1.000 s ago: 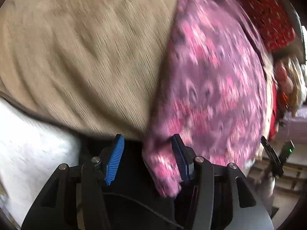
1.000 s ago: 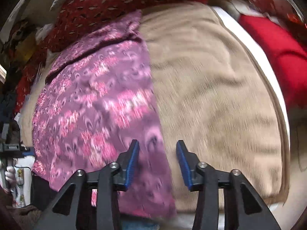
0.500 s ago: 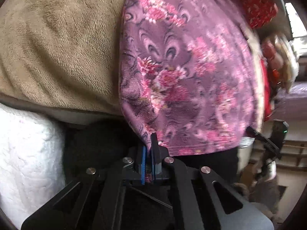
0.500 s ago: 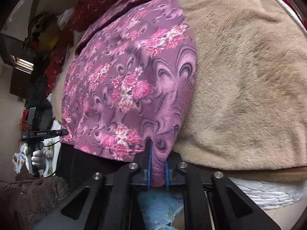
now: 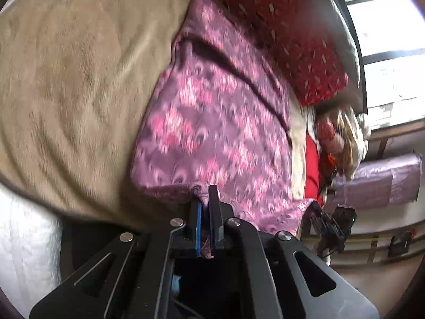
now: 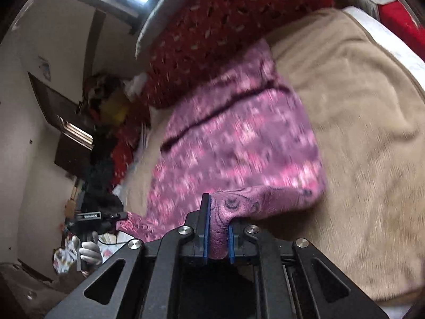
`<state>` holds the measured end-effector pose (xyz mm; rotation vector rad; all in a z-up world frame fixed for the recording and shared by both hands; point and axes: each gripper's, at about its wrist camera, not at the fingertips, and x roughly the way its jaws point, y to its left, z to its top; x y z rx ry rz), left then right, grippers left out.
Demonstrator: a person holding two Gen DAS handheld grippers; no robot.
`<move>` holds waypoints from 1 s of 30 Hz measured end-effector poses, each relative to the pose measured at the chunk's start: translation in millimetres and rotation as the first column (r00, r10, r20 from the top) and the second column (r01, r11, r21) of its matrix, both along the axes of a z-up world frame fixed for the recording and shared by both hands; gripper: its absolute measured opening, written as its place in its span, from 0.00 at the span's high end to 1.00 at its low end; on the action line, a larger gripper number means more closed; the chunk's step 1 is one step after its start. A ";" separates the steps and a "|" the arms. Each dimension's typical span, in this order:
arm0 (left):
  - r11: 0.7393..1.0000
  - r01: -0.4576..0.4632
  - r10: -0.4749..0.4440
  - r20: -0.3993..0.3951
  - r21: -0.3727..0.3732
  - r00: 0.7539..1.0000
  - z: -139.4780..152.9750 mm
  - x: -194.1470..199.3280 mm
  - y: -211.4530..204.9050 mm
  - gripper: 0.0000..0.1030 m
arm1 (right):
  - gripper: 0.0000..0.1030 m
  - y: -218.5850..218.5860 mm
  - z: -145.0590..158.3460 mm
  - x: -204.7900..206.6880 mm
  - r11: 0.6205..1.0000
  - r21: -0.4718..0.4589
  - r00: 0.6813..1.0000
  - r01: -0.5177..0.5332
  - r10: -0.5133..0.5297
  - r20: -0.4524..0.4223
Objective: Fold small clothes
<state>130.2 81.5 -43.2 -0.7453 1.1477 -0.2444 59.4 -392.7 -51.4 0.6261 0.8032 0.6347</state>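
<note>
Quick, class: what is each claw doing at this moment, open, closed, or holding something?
Left claw: closed on the near hem of the pink floral garment.
Right claw: closed on a bunched corner of it.

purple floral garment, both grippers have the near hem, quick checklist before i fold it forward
1. Left gripper pinching the hem of the purple floral garment: ok, cloth bunched between the blue pads.
2. Right gripper pinching the same hem: ok, a thick fold sits between its pads.
3. Hem between the two grips taut: not ok, it sags in the left wrist view.
4. Far end lying flat on the tan blanket: cannot tell, motion blur; a dark crease runs across it.
5. Landing area free: not ok, the red patterned pillow appears to touch the far edge.
</note>
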 end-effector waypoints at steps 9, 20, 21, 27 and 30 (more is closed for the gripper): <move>0.994 -0.105 0.105 0.072 -0.003 0.992 28.6 78.0 21.7 0.98 | 0.91 9.4 31.0 71.0 0.998 0.035 0.995 0.050 -0.052 0.085; 0.980 -0.196 0.196 0.091 -0.010 0.976 46.1 218.1 43.3 0.98 | 0.91 22.4 39.8 214.0 0.972 0.168 0.982 0.161 -0.174 0.067; 0.980 -0.200 0.200 0.080 -0.006 0.977 44.7 229.2 44.8 0.98 | 0.91 22.1 38.8 223.4 0.969 0.175 0.981 0.172 -0.185 0.060; 0.968 -0.247 0.247 0.014 0.038 0.969 17.0 300.0 56.1 0.98 | 0.91 26.0 21.1 301.6 0.947 0.179 0.963 0.268 -0.268 -0.024; 0.967 -0.245 0.249 -0.051 0.071 0.967 -4.4 321.8 57.4 0.98 | 0.86 29.8 3.4 333.0 0.940 0.163 0.952 0.298 -0.282 -0.116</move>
